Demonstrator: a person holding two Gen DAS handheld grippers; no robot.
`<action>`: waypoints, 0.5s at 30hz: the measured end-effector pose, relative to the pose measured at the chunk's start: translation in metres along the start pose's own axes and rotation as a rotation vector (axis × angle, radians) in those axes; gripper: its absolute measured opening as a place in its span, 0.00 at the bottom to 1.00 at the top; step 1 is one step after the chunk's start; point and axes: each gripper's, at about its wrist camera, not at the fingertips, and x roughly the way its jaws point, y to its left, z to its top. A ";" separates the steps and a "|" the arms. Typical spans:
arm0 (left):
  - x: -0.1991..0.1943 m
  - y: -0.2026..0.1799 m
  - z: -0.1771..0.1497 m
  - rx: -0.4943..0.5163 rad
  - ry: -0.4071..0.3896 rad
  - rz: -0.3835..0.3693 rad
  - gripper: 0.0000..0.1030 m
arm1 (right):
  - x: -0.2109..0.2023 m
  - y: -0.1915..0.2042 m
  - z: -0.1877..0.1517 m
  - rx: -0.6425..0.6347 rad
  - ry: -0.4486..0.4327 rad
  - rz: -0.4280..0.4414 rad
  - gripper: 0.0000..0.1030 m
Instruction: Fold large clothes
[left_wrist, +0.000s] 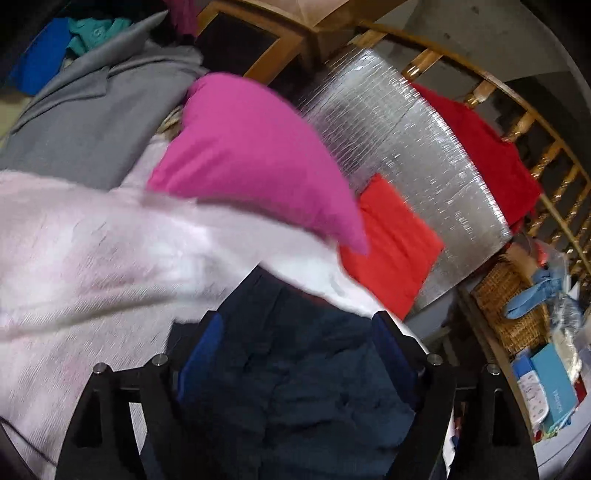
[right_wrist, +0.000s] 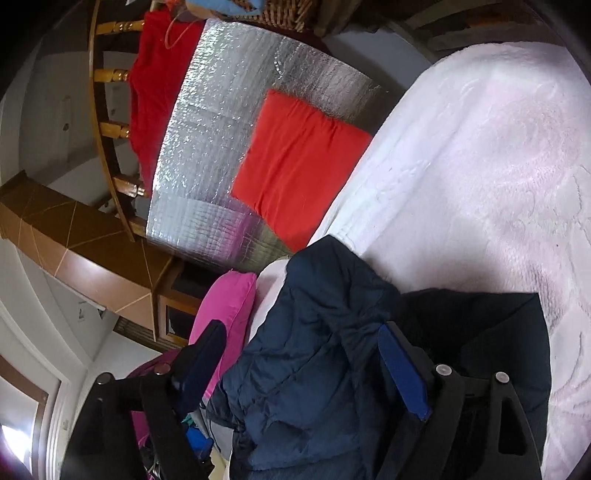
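Note:
A dark navy quilted jacket (left_wrist: 295, 373) fills the space between the fingers of my left gripper (left_wrist: 295, 321), whose jaws stand wide apart around the fabric without pinching it. The same jacket (right_wrist: 310, 354) lies bunched on the pale pink blanket (right_wrist: 480, 166) in the right wrist view. My right gripper (right_wrist: 299, 339) is also wide open, its fingers either side of a raised fold of the jacket. Its blue pad (right_wrist: 402, 373) rests against the fabric.
A magenta pillow (left_wrist: 251, 155) and an orange cushion (left_wrist: 391, 240) lie beyond the jacket. A silver foil mat (left_wrist: 399, 140) with a red garment (left_wrist: 480, 147) lies against a wooden railing (left_wrist: 535, 122). Grey clothes (left_wrist: 96, 110) pile at left. A wicker basket (left_wrist: 513, 306) stands at right.

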 end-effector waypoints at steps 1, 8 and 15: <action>-0.001 0.003 -0.003 -0.008 0.011 0.011 0.81 | -0.001 0.005 -0.003 -0.014 0.008 0.000 0.84; -0.013 0.008 -0.036 0.011 0.137 0.208 0.81 | -0.004 0.035 -0.037 -0.143 0.065 -0.076 0.74; -0.039 0.001 -0.066 0.174 0.168 0.389 0.81 | 0.009 0.062 -0.086 -0.308 0.177 -0.204 0.65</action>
